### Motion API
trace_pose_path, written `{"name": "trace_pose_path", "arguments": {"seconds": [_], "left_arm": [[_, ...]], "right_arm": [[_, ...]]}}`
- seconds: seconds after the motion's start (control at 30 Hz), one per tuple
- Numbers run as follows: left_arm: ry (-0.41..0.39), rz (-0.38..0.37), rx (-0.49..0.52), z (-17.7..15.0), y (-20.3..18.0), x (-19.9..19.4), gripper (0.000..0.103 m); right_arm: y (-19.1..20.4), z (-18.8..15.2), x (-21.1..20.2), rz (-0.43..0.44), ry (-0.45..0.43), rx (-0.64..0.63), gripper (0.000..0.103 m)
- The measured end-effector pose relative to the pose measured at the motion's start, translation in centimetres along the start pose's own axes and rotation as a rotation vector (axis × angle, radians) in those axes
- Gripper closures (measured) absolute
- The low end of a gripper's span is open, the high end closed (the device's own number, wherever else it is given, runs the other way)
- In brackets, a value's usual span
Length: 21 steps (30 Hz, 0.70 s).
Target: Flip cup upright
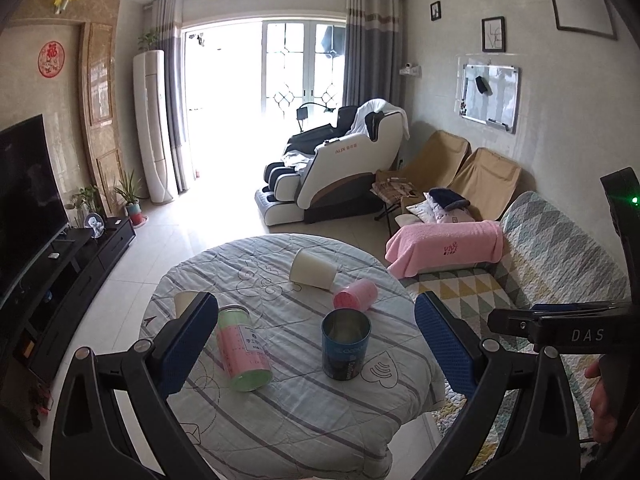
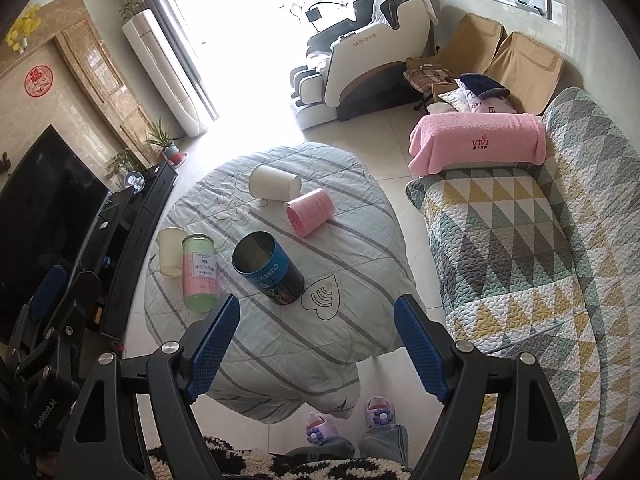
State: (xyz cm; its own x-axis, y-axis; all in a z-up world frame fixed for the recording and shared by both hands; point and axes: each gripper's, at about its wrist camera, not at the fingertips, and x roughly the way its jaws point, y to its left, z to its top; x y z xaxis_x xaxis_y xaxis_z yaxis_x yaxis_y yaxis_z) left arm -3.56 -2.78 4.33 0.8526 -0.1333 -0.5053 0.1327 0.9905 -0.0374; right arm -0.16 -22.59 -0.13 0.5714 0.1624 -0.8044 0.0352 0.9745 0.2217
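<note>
A round table under a striped cloth (image 1: 304,420) (image 2: 360,216) bears several cups. A white cup (image 1: 313,270) (image 2: 274,182) and a pink cup (image 1: 355,295) (image 2: 309,212) lie on their sides at the far part. A blue tin (image 1: 346,344) (image 2: 267,267) stands upright with its mouth open. A pink and green jar (image 1: 243,349) (image 2: 199,272) stands left of it, and a cream cup (image 1: 185,300) (image 2: 171,252) stands further left. My left gripper (image 1: 316,344) is open above the table's near side. My right gripper (image 2: 316,344) is open and empty above the near edge.
A quilted sofa (image 2: 520,248) with a pink towel (image 2: 478,142) runs along the right. A TV (image 1: 28,196) on a black stand (image 1: 80,264) is on the left. A massage chair (image 1: 336,160) stands at the back. Slippered feet (image 2: 348,420) show below the table.
</note>
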Motion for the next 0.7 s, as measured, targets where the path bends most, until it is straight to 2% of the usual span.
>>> {"name": "trace_pose_path", "arguments": {"seconds": [0.7], "left_arm": [[-0.007, 0.003, 0.005, 0.35, 0.15, -0.25, 0.003]], "right_arm": [[0.03, -0.01, -0.29, 0.0, -0.006, 0.002, 0.022]]}}
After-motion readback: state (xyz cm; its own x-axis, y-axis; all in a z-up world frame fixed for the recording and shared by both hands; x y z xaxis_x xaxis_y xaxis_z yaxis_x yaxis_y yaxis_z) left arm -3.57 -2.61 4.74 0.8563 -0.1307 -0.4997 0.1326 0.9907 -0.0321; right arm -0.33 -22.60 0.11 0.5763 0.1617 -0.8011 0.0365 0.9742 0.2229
